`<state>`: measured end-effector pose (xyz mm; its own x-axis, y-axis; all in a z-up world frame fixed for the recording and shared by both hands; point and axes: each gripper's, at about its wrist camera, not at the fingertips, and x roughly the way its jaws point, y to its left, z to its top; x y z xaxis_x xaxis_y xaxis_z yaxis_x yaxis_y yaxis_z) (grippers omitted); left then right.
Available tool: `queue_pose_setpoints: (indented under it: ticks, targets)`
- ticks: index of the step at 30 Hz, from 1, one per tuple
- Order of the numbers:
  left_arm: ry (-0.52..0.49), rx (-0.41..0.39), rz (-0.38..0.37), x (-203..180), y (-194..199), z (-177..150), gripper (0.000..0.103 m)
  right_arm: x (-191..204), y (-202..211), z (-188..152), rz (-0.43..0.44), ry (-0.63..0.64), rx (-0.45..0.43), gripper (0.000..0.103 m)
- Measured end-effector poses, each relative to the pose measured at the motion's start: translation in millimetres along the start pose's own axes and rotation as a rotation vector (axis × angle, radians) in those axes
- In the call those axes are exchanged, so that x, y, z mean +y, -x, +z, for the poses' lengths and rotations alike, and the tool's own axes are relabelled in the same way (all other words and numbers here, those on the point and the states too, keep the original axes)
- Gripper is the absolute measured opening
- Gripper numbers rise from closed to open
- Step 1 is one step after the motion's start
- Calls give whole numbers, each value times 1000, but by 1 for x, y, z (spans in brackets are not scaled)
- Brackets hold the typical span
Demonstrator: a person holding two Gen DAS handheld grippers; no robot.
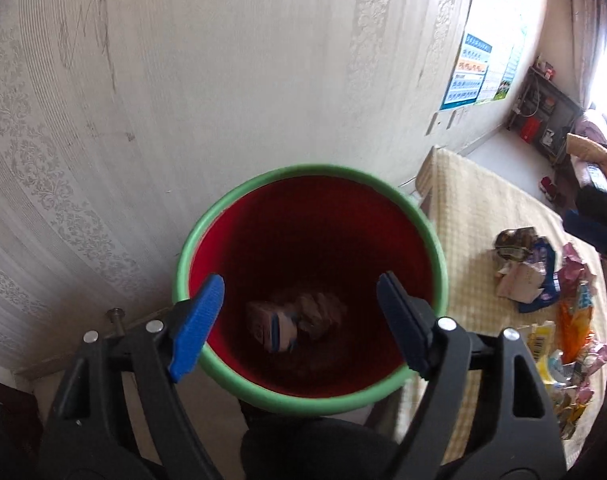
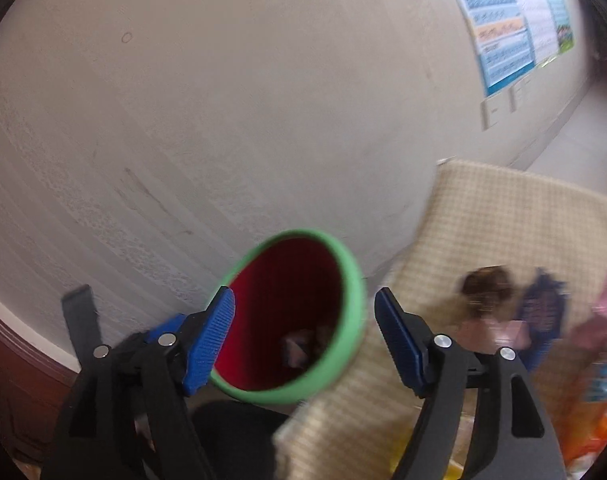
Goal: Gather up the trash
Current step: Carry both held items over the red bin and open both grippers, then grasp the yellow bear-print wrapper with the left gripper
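A red bin with a green rim (image 1: 207, 216) stands by the wall, left of the table. Crumpled wrappers (image 1: 291, 322) lie at its bottom. My left gripper (image 1: 299, 320) is open and empty, right above the bin's mouth. A pile of wrappers and crumpled paper (image 1: 543, 280) lies on the checked tablecloth (image 1: 471, 208) to the right. In the blurred right wrist view, my right gripper (image 2: 305, 334) is open and empty over the bin rim (image 2: 353, 292) and the table edge, with the trash pile (image 2: 539, 312) to its right.
A patterned wall (image 1: 183, 80) stands close behind the bin, with posters (image 1: 475, 72) further along it. Shelves and clutter (image 1: 543, 112) fill the far corner. A dark chair seat (image 1: 303, 448) sits below the bin.
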<state>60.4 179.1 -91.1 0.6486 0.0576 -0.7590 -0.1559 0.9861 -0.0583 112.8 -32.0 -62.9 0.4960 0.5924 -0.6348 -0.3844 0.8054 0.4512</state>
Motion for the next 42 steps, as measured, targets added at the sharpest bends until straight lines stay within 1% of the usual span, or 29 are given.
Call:
queue_pose_setpoints:
  ticks: [3, 6, 9, 12, 13, 15, 19, 22, 25, 29, 30, 31, 32, 34, 35, 36, 37, 39, 42]
  targets:
    - [-2, -3, -42, -15, 7, -1, 77, -17, 28, -13, -111, 53, 10, 71]
    - [-29, 5, -79, -34, 12, -7, 78, -33, 45, -36, -198, 99, 58, 71]
    - [-55, 21, -116, -53, 14, -14, 78, -41, 53, -64, -236, 133, 123, 71]
    - [-49, 54, -169, -68, 17, -21, 78, -51, 56, -94, -276, 157, 182, 71]
    - [-45, 71, -189, -73, 17, -25, 78, -55, 55, -102, -291, 149, 192, 71]
    - [-39, 111, -235, -86, 16, -34, 78, -68, 59, -114, -295, 83, 198, 71]
    - [-66, 213, -313, -121, 5, -50, 78, -89, 69, -128, -291, -35, 169, 71]
    - [-71, 283, -345, -144, -3, -62, 78, -98, 83, -135, -292, -80, 133, 71]
    - [-60, 346, -362, -162, -14, -71, 78, -104, 101, -136, -322, -99, 87, 71]
    - [-69, 416, -358, -180, -31, -83, 78, -118, 120, -137, -332, -159, 35, 71]
    - [-65, 440, -358, -183, -36, -86, 74, -121, 121, -133, -333, -169, 29, 71]
    - [-57, 460, -362, -184, -40, -89, 67, -123, 124, -134, -333, -174, 23, 71]
    - [-46, 477, -368, -184, -43, -92, 50, -124, 126, -133, -331, -175, 16, 71]
    - [-41, 470, -360, -182, -43, -93, 47, -126, 128, -130, -330, -172, -2, 71]
    - [-39, 467, -362, -181, -41, -92, 42, -129, 128, -128, -332, -171, -7, 71]
    - [-33, 454, -360, -178, -39, -91, 21, -132, 128, -125, -335, -171, -9, 71]
    - [-27, 436, -366, -175, -35, -89, 13, -135, 127, -122, -342, -170, -6, 71]
    - [-25, 399, -345, -168, -27, -85, 11, -141, 122, -114, -366, -164, -2, 71]
    - [-64, 351, -303, -166, -18, -81, 11, -153, 108, -100, -387, -165, 15, 71]
